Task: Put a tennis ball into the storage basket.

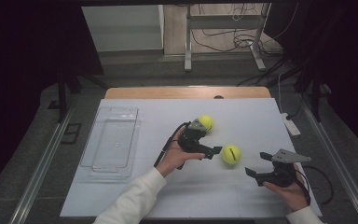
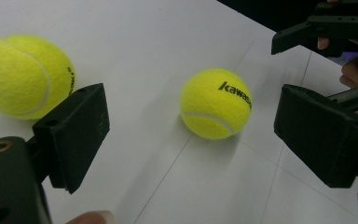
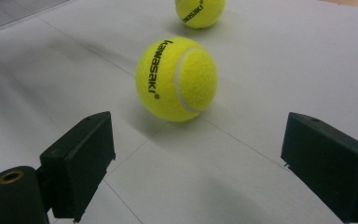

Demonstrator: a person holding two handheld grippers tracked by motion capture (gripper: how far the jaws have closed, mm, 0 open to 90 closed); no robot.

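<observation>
White sheeting covers the counter (image 1: 242, 196) on which you are working. At its left side lies a clear plastic tray (image 1: 112, 142), well apart from both tools.

Your left tool (image 1: 213, 151) is released, jaws spread wide with nothing between them. Your right tool (image 1: 256, 165) is likewise released and empty.

The near ball (image 1: 231, 154) rests on the counter between the two tools. It lies just beside the left tool's jaw tips, to their right; the right tool stands a little farther off, on the ball's other side. In the left gripper view this ball (image 2: 216, 103) sits ahead of the jaws and roughly centred in the gap. In the right gripper view it (image 3: 176, 79) is also ahead, slightly left of centre.

The far ball (image 1: 206, 122) lies beyond the left tool, close beside its body.

Judgement: your left hand is nearer; advance straight forward to bracket the near ball before clenching.
</observation>
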